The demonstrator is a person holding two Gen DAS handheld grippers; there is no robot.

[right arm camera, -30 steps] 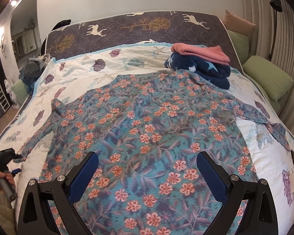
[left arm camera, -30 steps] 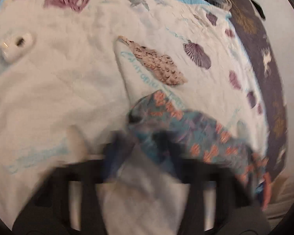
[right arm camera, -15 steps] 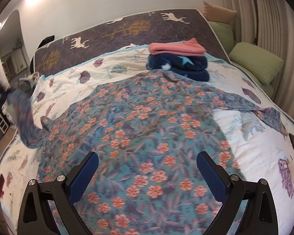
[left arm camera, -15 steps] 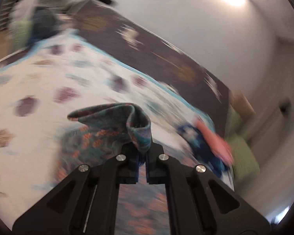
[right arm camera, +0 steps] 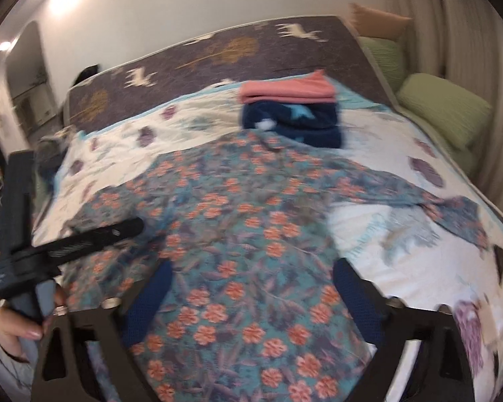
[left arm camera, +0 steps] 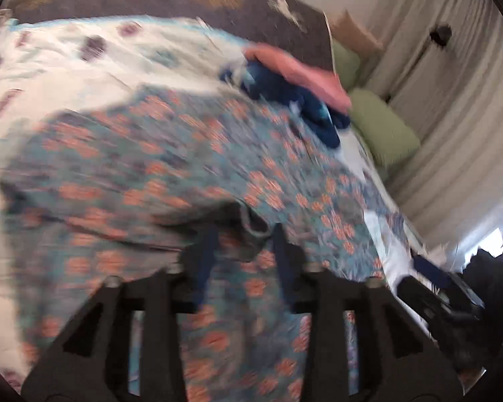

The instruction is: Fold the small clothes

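A teal floral garment (right arm camera: 238, 221) lies spread flat on the bed, and shows blurred in the left wrist view (left arm camera: 151, 167). My left gripper (left arm camera: 244, 234) hovers over its body with jaws opening. The left sleeve's cuff (left arm camera: 251, 226) lies loose between the fingers, folded in over the body. My right gripper (right arm camera: 253, 271) is low over the garment's near part, its jaws wide and closing a little with only flat cloth beneath. The right sleeve (right arm camera: 446, 204) stretches out to the right. A hand (right arm camera: 13, 328) grips the left tool's handle at the left edge.
A folded pink piece (right arm camera: 285, 90) sits on a folded navy star piece (right arm camera: 295, 120) just beyond the collar. Green pillows (right arm camera: 446, 107) line the right side by the curtains. A dark deer-print mattress (right arm camera: 218, 53) stands behind the white shell-print quilt (right arm camera: 402, 261).
My left gripper swung up and across from the bed's left side, carrying the sleeve cuff over the garment's body, and its jaws have parted. My right gripper shifted slightly and narrowed a little.
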